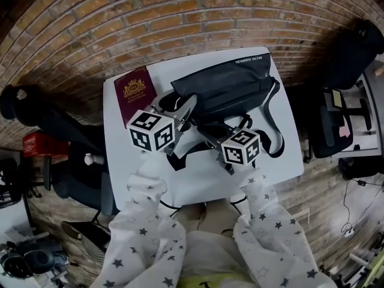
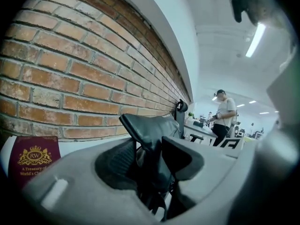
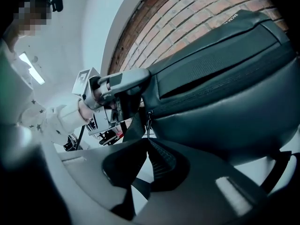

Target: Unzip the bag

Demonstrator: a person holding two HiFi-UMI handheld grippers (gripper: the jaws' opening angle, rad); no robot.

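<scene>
Your left gripper (image 2: 151, 165) is clamped on the left end of the black bag (image 1: 228, 86), with the fabric squeezed between its pads. Your right gripper (image 3: 149, 146) has its jaws drawn narrow and pinches the zipper pull (image 3: 148, 124) at that same end of the bag. The bag lies on the white table (image 1: 204, 182), its long side toward the brick wall (image 1: 180, 17). A maroon booklet (image 1: 137, 95) lies flat just beside it on your left.
</scene>
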